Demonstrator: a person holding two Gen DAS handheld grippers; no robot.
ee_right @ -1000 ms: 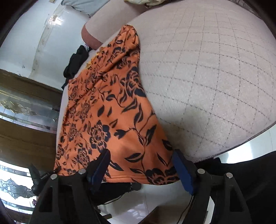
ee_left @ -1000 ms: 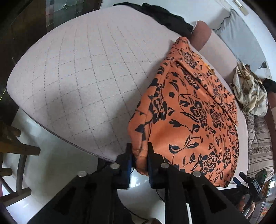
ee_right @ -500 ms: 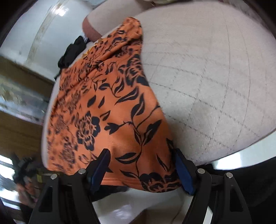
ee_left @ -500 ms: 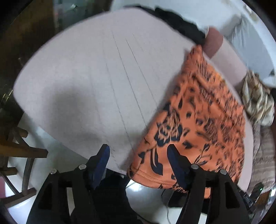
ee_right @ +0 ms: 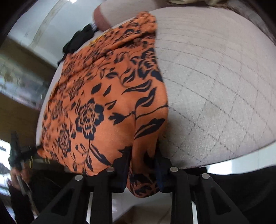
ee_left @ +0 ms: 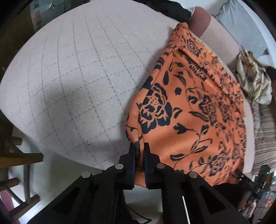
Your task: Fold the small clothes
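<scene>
Presently: orange floral garment point(ee_left: 189, 106), spread on the quilted surface point(ee_left: 82, 72), near hem hanging over its 6 o'clock edge. Left gripper point(ee_left: 139, 151), jaws pressed together, pinching the hem's left corner. Right gripper point(ee_right: 144, 160), jaws closed on bunched cloth at the hem's right corner. Black garment point(ee_left: 174, 10) at 12 o'clock.

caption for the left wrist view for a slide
Left gripper pinching the near corner of an orange floral garment lying on a quilted grey surface.
</scene>
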